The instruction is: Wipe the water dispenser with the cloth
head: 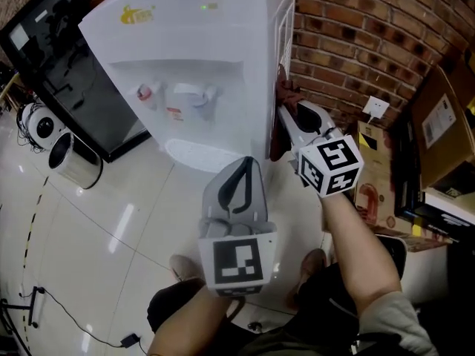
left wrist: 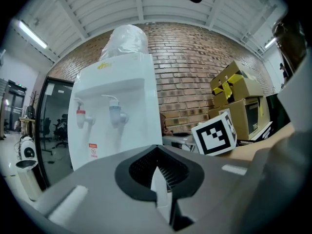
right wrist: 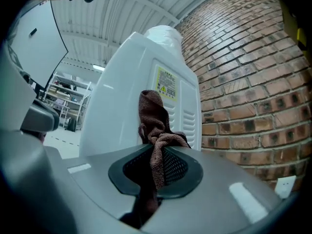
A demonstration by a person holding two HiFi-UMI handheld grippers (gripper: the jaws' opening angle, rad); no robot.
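Horizontally, right gripper [head: 288, 116] fingers clamp the cloth [right wrist: 155, 116] at the water dispenser's [head: 193, 43] side; left gripper [head: 246, 163] fingers closed.

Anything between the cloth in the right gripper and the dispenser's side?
Nothing visible. The brown terry cloth, clamped in the right gripper, seems to rest against the white plastic water dispenser on its side wall.
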